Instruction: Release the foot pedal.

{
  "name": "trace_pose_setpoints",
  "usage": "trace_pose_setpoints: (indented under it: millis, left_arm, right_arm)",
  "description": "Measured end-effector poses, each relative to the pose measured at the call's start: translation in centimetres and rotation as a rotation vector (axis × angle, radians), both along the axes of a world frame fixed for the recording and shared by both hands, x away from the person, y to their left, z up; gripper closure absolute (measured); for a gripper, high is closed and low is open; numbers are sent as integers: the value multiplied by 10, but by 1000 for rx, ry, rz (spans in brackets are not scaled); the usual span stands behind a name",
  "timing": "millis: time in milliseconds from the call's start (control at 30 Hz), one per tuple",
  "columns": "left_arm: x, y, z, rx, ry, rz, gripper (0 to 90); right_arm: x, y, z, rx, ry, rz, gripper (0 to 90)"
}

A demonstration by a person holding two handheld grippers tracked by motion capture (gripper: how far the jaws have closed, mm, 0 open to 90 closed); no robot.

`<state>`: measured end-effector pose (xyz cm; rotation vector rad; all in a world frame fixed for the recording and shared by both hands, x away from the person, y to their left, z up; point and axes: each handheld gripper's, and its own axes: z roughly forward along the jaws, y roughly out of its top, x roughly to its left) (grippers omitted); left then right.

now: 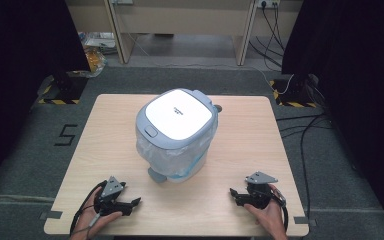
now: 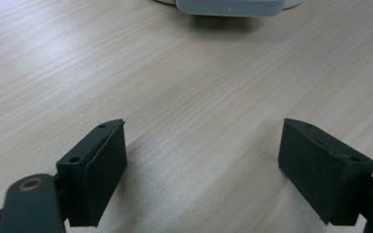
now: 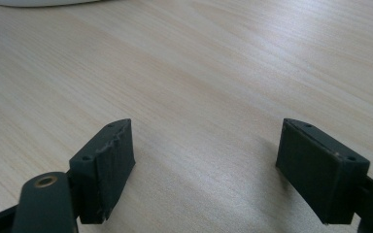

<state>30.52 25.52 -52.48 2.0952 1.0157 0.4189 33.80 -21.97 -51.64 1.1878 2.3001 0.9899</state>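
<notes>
Left tongs [image 1: 136, 201] sit near the desk's [image 1: 240, 150] near-left corner, jaws spread wide, nothing between them, just bare wood. Right tongs [image 1: 233, 193] near the near-right corner, jaws also apart and empty, both pairs pointing inward along the near edge. Lidded grey-white bin [image 1: 176, 134] with a plastic liner stands mid-desk, its pedal [image 1: 157, 175] facing the near edge, well apart from both.

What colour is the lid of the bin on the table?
White, with a grey-blue rim; the lid shows best in the high view.
</notes>
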Motion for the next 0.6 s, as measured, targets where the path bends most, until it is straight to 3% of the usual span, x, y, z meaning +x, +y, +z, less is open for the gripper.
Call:
trace_pose_setpoints:
  millis: [600]
  left_arm:
    - [1,-1,0,3,1,5,149]
  right_arm:
    - [0,1,-1,-6,-1,-16,179]
